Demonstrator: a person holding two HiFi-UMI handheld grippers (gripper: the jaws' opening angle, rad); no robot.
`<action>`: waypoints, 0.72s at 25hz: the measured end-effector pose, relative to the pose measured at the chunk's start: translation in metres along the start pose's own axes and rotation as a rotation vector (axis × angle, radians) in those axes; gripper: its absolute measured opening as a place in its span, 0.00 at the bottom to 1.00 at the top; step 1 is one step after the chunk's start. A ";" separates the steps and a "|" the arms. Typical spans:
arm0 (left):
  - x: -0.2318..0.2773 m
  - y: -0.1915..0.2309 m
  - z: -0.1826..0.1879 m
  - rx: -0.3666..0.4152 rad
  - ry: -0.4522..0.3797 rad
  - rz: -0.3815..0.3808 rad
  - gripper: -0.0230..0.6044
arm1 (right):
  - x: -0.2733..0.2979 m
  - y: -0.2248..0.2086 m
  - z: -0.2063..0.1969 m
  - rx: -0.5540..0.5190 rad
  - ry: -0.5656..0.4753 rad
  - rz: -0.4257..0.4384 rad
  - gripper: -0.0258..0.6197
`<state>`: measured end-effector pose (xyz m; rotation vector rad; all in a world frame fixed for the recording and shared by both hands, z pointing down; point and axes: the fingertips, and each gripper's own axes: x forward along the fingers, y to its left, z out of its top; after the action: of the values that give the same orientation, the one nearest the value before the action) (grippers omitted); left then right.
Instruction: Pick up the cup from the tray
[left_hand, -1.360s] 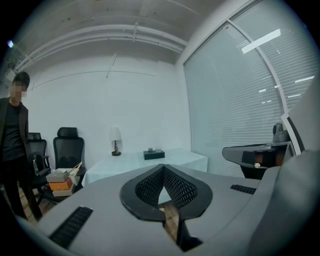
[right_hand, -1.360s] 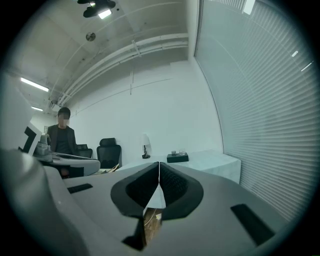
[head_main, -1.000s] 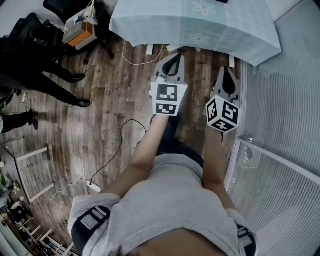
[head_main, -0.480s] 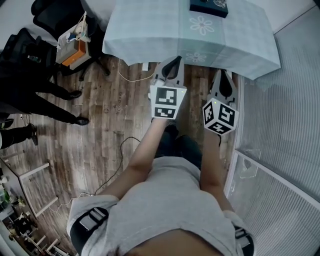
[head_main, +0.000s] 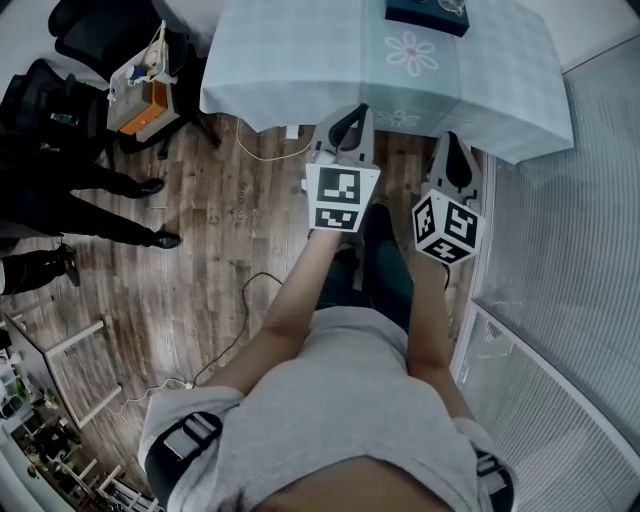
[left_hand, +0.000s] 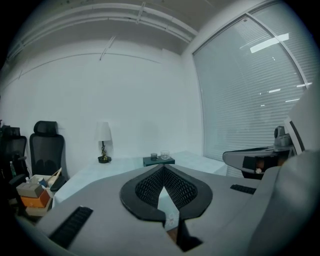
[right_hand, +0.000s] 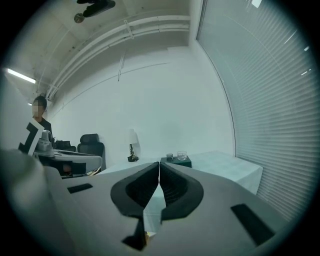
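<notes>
On the far part of the table (head_main: 300, 60), which has a pale checked cloth with flower prints, sits the dark tray (left_hand: 158, 161). Two cups stand on it: a clear cup (left_hand: 165, 155) and a darker cup (left_hand: 154, 156) just beside it, both upright. A table lamp (left_hand: 103, 142) stands further left on the same top, near the wall. Left gripper (head_main: 351, 118): jaws pressed together, nothing between them, tip at the near table edge in the head view, pointing toward the tray. Right gripper (head_main: 453, 150): jaws together too, empty, held beside the left one over the wood floor (head_main: 220, 250), just short of the cloth edge. Both are well apart from the tray; neither touches a cup. Window blinds (head_main: 570, 250) run along the person's right. An office chair (left_hand: 46, 150) is left of the table, with an orange box (head_main: 150, 95) nearby. A person in dark clothes (head_main: 60, 170) stands off to the left.
</notes>
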<state>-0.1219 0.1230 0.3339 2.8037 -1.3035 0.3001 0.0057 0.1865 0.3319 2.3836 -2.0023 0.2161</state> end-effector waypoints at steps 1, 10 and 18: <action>0.009 0.002 0.000 -0.004 0.002 0.005 0.05 | 0.009 -0.003 0.000 0.002 0.002 0.004 0.05; 0.099 0.020 0.017 0.007 0.008 0.045 0.05 | 0.102 -0.037 0.013 0.008 -0.001 0.043 0.05; 0.180 0.032 0.042 0.001 0.003 0.085 0.05 | 0.188 -0.073 0.037 -0.003 -0.007 0.080 0.05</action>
<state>-0.0263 -0.0383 0.3254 2.7519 -1.4250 0.3079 0.1116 0.0114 0.3233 2.3073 -2.1013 0.2064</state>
